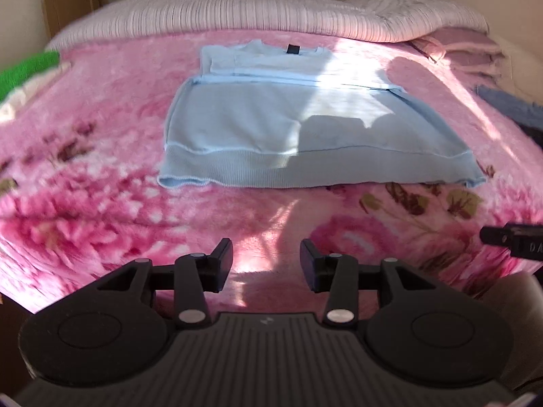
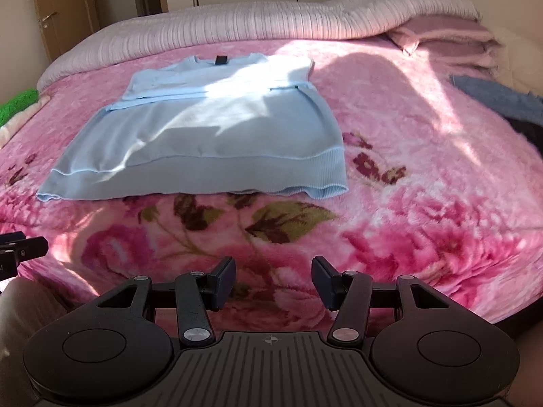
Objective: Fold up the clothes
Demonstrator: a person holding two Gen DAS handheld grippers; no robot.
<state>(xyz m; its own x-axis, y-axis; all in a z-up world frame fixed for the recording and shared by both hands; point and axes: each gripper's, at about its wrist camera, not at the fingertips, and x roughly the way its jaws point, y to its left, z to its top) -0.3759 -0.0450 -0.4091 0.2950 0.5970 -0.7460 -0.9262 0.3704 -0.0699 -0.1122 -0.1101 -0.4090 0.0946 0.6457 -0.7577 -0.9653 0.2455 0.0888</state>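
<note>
A light blue sweater (image 1: 258, 125) is seen laid flat on the pink floral blanket (image 1: 101, 220), sleeves folded in, ribbed hem nearest. The left gripper (image 1: 266, 264) is held above the blanket short of that hem, jaws apart, nothing between them. The right gripper (image 2: 273, 283) is likewise held wide and empty, well apart from the sweater

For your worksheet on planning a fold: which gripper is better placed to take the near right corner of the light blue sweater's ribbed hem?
Right. The right gripper sits nearest that corner of the light blue sweater, jaws open and empty.
</note>
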